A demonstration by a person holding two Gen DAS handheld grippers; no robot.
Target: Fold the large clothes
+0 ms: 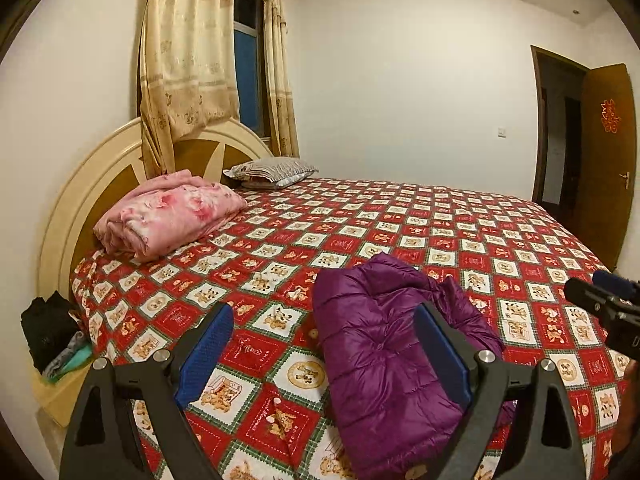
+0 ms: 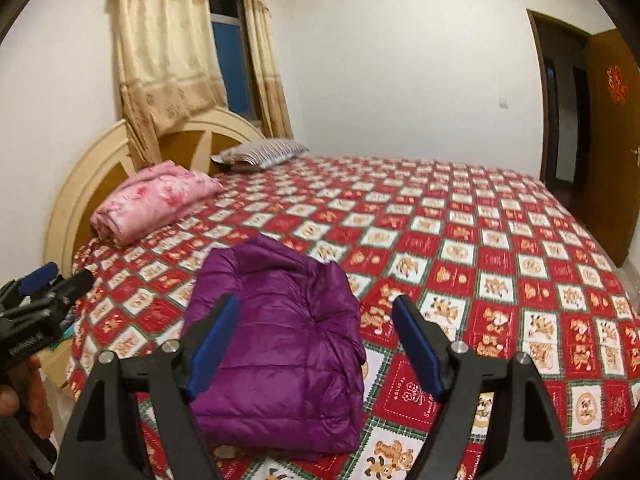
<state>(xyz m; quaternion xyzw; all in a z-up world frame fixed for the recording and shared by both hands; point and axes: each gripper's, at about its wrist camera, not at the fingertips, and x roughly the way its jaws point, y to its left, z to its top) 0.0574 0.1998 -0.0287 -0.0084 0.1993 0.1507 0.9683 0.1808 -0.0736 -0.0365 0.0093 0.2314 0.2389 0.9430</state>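
**Folded purple jacket lies on the bed, both grippers clear of it**

The bed point(image 1: 460, 232) fills the room, spread with a red, white and green checked sheet printed with small bears. Its arched cream and brown headboard point(image 1: 100, 184) stands under pale patterned curtains point(image 1: 184, 60). A rolled pink floral blanket point(image 1: 168, 212) and a striped pillow point(image 1: 276, 170) lie near it. The quilted, glossy purple jacket point(image 2: 280, 344) rests folded into a puffy block at the near edge. The left gripper point(image 1: 324, 356) and right gripper point(image 2: 316, 344) hover above it, blue-padded jaws spread wide, gripping nothing.
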